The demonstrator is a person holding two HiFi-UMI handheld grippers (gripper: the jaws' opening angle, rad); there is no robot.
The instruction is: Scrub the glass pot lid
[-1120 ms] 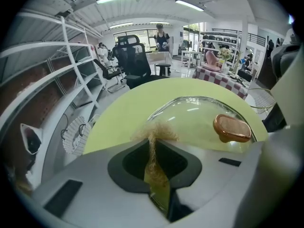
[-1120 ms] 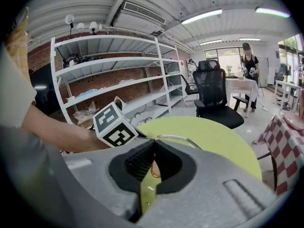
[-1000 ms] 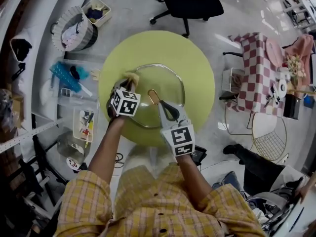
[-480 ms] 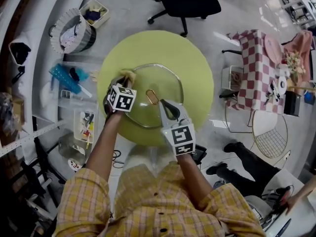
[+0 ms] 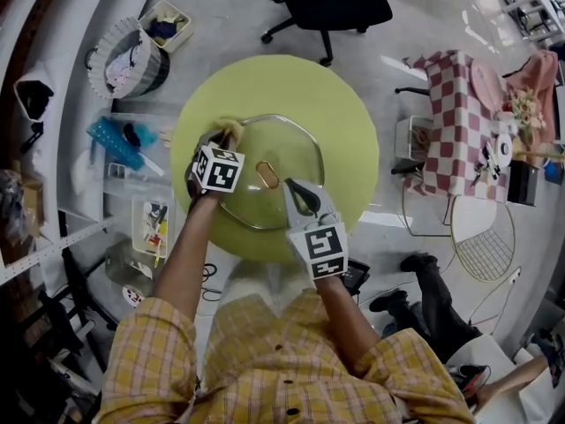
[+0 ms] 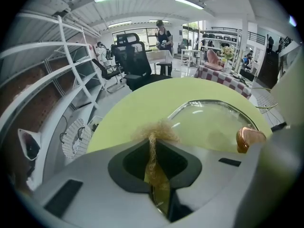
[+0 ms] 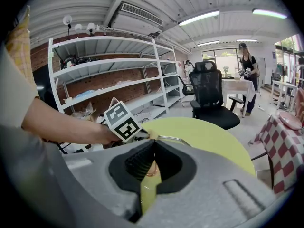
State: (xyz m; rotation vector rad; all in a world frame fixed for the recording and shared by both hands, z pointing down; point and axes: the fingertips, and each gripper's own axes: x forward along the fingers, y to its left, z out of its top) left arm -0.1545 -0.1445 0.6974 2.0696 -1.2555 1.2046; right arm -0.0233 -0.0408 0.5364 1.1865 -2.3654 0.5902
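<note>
Head view: left gripper jaws clamp a scrubber at the lid rim's upper left. Right gripper jaws grip the lid's lower edge on the counter.

The head view looks steeply down from above the person onto the round green table, with floor all round it. The left gripper view rides low and close over the tabletop, facing the black office chair. The right gripper view, equally low, faces across the table toward the shelving. All three share the table and the glass pot lid.
</note>
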